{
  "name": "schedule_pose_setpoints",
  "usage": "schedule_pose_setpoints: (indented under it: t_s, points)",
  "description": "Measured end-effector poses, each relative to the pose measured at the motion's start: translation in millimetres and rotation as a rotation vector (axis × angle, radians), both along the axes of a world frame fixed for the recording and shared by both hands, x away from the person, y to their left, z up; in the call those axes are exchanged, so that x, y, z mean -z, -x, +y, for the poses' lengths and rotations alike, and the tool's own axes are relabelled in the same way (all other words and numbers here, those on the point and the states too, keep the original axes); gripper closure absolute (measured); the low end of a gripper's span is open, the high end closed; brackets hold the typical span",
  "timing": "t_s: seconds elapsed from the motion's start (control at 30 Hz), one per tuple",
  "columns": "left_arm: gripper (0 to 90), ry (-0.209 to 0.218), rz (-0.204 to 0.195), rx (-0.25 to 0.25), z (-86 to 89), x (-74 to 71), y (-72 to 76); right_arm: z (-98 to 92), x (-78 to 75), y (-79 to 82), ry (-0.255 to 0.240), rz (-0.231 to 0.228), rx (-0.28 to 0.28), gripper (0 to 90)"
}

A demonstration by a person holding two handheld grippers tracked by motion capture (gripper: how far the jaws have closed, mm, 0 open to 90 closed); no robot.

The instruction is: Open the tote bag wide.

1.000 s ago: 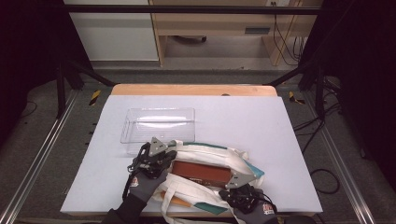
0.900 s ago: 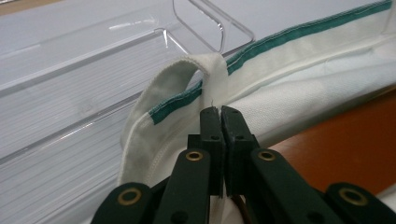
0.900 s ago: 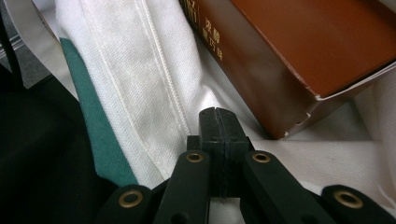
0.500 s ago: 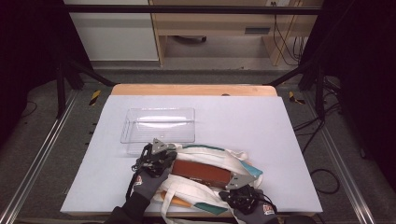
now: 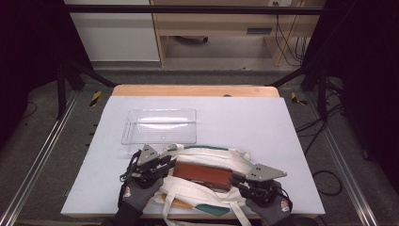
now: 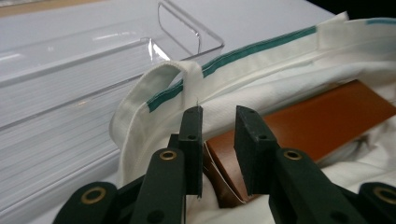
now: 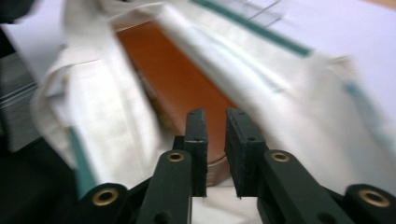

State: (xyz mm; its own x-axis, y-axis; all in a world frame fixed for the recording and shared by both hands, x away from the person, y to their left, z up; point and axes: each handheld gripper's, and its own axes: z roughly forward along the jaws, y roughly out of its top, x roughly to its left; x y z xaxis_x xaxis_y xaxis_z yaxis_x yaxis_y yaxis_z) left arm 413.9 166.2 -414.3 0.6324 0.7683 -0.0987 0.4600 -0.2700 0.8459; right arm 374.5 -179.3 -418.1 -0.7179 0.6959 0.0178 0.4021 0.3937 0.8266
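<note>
Both grippers, left gripper (image 6: 218, 122) and right gripper (image 7: 216, 125), have just parted slightly beside the unlabelled brown box (image 5: 203, 173).

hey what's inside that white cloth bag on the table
A flat brown box lies in the open white cloth bag, its top showing. Its lower edges and anything beneath are covered by fabric.

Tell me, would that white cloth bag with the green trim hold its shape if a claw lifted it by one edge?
Probably not. The white cloth bag lies rumpled and folded, so it is likely floppy and would sag. Its strap droops in a loose loop, hinting at thin, light fabric. The brown box lying in its mouth looks rigid and might slide out if the bag tilts.
</note>
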Motion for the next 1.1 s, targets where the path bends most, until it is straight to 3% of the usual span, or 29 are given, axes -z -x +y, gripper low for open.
schedule_pose_setpoints:
  t_s: [0.07,0.13,0.3,0.43,0.6,0.67,0.8,0.9,1.0,1.1]
  points:
    - [73.4,0.000,-0.006,0.004,1.7,-1.0,4.6,-3.8,-1.7,-5.2,0.005,-0.017,0.030,72.0]
    - [74.0,-0.032,0.007,0.026,4.1,4.9,16.2,-5.4,-2.1,-11.1,0.031,-0.033,0.049,69.5]
    - [74.3,-0.105,0.050,0.033,4.8,24.4,22.3,-5.3,5.0,-24.5,0.082,-0.020,0.082,68.2]
    - [74.1,-0.119,0.074,0.033,8.0,32.1,23.9,-5.0,8.7,-29.2,0.106,-0.009,0.092,68.2]
    - [74.0,-0.131,0.080,0.039,8.8,32.7,25.4,-3.8,18.7,-39.7,0.177,0.010,0.100,71.5]
    - [71.8,-0.090,0.070,0.052,9.2,28.4,23.1,-3.3,20.7,-40.9,0.187,0.026,0.095,77.0]
    - [71.8,-0.089,0.043,0.054,7.2,24.2,18.2,-3.8,19.6,-42.0,0.190,0.025,0.103,86.5]
    - [72.0,-0.127,0.079,0.064,6.5,33.0,17.8,-3.2,19.4,-45.4,0.191,0.026,0.121,88.1]
    - [72.5,-0.137,0.105,0.075,9.3,37.0,21.4,-4.2,20.0,-52.5,0.179,0.030,0.156,88.4]
    - [72.5,-0.153,0.128,0.078,7.9,41.5,21.8,-4.9,24.7,-62.9,0.166,0.060,0.188,88.8]
